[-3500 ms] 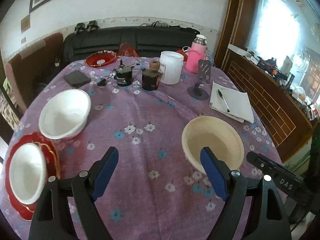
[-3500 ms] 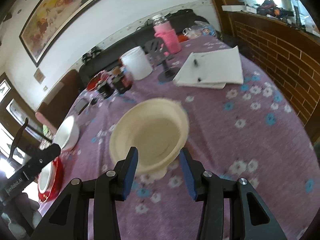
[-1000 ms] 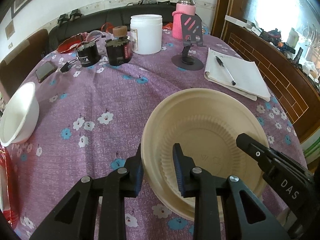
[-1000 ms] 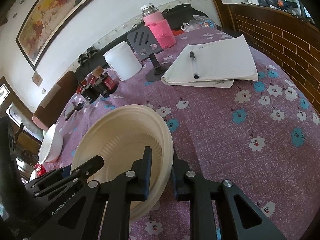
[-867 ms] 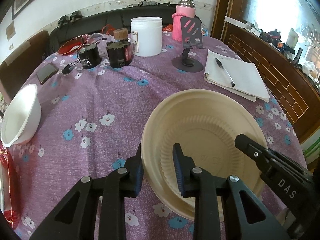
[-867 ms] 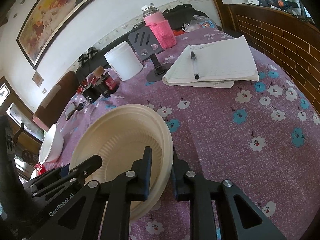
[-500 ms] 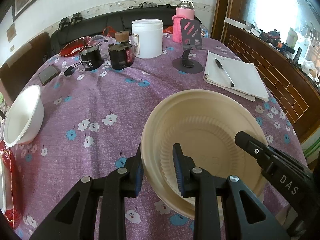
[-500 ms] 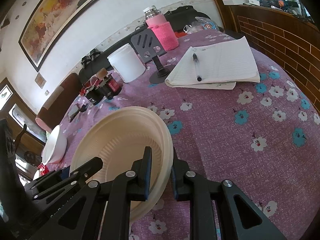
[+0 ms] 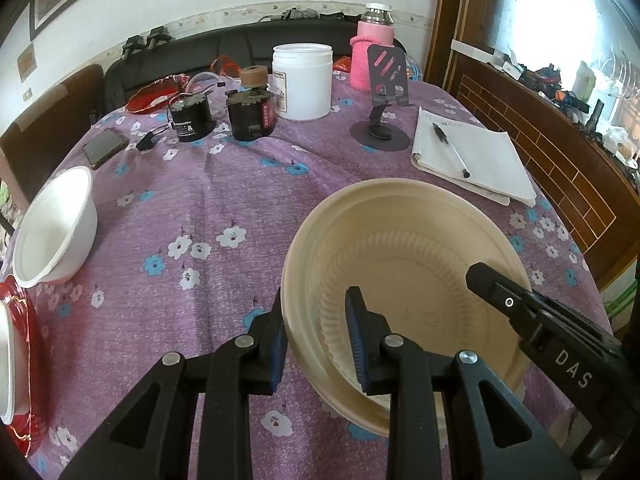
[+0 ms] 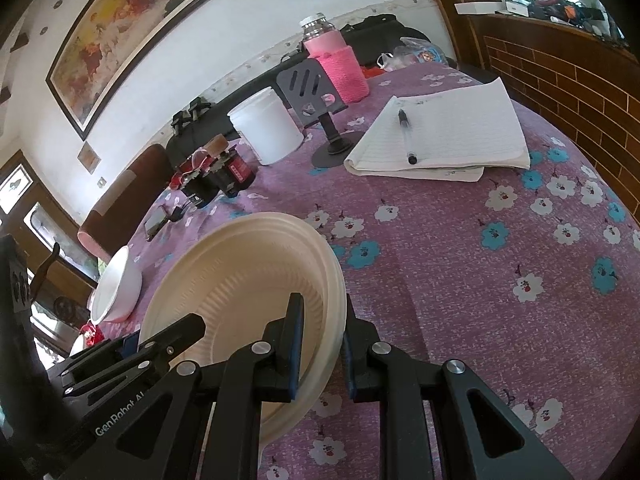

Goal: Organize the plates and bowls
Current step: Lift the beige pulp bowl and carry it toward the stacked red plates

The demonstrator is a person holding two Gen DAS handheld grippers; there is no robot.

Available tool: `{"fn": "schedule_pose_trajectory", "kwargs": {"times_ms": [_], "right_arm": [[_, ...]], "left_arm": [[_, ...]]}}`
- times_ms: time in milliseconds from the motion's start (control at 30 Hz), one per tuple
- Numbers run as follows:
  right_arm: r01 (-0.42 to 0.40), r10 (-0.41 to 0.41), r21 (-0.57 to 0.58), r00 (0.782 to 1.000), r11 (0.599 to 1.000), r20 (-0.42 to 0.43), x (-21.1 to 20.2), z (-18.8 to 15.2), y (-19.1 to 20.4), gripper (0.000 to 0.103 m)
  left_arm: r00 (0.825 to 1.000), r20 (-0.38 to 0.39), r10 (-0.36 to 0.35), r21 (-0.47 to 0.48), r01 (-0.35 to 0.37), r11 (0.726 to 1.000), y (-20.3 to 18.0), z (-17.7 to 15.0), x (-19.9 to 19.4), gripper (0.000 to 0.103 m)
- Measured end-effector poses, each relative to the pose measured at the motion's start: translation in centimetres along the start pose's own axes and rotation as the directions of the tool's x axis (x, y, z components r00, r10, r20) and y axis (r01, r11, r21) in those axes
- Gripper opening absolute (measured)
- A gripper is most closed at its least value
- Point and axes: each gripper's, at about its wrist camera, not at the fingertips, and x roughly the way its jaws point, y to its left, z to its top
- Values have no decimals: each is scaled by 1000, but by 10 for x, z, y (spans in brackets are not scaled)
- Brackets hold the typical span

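Gripping the cream bowl (image 9: 404, 248) rim, both jaws clench; only left view shows red plate (image 9: 24, 364).

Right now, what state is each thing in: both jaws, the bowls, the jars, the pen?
Left gripper: jaws shut on the cream bowl's rim.
Right gripper: jaws shut on the opposite rim.
Cream bowl: upright, empty.
White bowl: empty, tilted.
White jar: lidded, upright.
Pink bottle: capped, upright.
Pen: lying on the notebook.
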Motion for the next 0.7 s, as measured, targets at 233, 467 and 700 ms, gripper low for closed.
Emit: {"fn": "schedule_pose_trajectory", "kwargs": {"times_ms": [233,467,700], "right_arm": [[-9,9,-25,1000,1000,2,-1,-2,6,17],[-6,5,-63,1000,998,-5,2,-7,17,17],[-16,15,-91,1000,996,-9,2,-10,27,17]], "left_arm": [[1000,10,4,-8,-4,1000,5,-2,-7,26],[1000,13,12,-20,-11,1000,13,-7,-14,26],[1000,15,22,-39,-22,999,22,-15,-22,26]]}}
